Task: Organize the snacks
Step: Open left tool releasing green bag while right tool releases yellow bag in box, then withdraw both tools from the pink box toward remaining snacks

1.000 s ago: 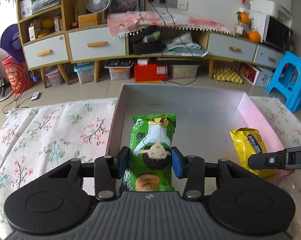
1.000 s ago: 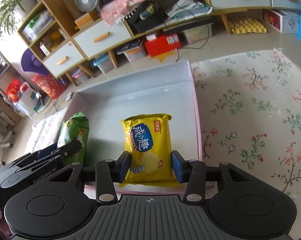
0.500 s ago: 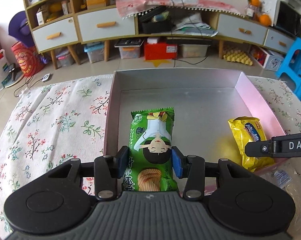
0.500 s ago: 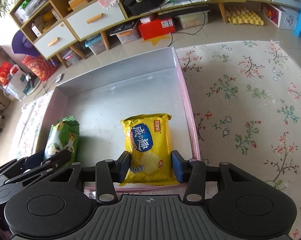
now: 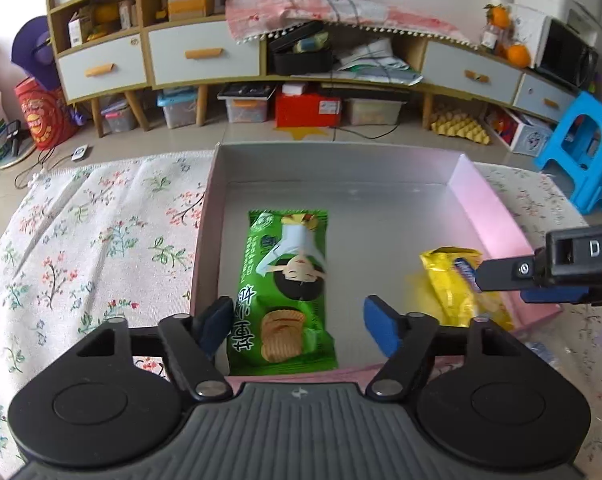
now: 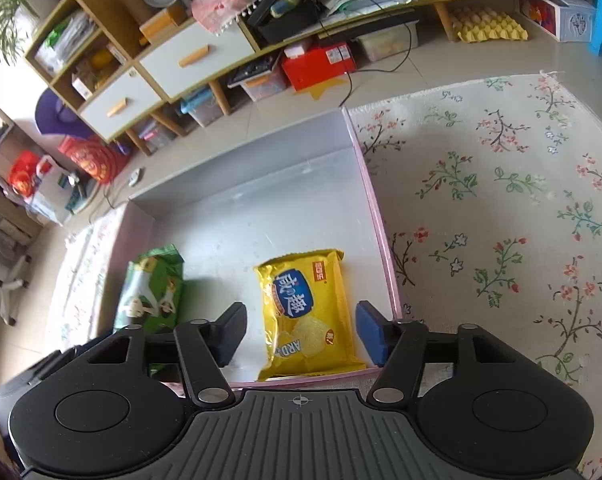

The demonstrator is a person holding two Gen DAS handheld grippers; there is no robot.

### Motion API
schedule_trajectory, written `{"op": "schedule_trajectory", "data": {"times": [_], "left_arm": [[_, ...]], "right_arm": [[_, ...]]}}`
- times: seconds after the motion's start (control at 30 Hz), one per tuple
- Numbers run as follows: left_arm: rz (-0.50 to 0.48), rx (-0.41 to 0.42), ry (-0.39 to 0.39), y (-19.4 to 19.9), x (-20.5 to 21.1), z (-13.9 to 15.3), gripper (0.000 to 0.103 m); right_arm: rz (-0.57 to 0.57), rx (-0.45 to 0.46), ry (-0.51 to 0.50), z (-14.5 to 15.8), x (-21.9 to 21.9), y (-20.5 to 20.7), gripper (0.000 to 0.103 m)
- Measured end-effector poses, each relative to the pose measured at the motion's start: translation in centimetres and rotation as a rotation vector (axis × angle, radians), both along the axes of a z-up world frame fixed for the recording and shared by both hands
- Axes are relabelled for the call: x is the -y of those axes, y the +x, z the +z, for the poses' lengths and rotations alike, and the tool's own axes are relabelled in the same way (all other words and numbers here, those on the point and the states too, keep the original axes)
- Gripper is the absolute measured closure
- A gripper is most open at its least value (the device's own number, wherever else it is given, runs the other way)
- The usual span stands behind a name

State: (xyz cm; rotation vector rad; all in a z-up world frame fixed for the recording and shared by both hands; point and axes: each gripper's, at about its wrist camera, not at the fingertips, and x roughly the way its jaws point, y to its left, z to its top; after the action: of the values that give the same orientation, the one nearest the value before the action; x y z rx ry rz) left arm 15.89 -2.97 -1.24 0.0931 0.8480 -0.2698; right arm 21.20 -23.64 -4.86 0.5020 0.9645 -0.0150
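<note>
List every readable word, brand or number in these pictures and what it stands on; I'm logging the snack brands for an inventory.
"DA", cut off by the picture's edge: on the right gripper, seen from the left wrist.
"ARD", upside down: near end of the yellow snack bag.
Large Chinese characters on the yellow snack bag's blue badge and on the green snack bag: visible, not surely readable.
Small print on both bags, and labels on the red box: too small.

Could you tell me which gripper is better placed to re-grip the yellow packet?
Right gripper: its jaws, just opening, flank the yellow packet; the left gripper, likewise opening, flanks the green packet.
</note>
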Motion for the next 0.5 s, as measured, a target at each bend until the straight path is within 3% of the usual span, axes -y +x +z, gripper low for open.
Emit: {"op": "schedule_trajectory", "data": {"times": [0.13,0.3,0.5], "left_arm": [[-0.010,0.019,-0.023,-0.7,0.0,1.4,0.020],[-0.028,0.049,-0.015,-2.0,-0.3,3.2,0.008],[-0.002,0.010,-0.009,-3.7,-1.8,4.3,0.001]], "right_arm": [[-0.004,0.005,-0.001,1.1,0.1,-0.9,0.034],[0.002,0.024,-0.007,2.9,-0.3,-2.7,0.023],[0.025,-0.015,-0.028,4.3,-1.1,-4.9,0.020]]}}
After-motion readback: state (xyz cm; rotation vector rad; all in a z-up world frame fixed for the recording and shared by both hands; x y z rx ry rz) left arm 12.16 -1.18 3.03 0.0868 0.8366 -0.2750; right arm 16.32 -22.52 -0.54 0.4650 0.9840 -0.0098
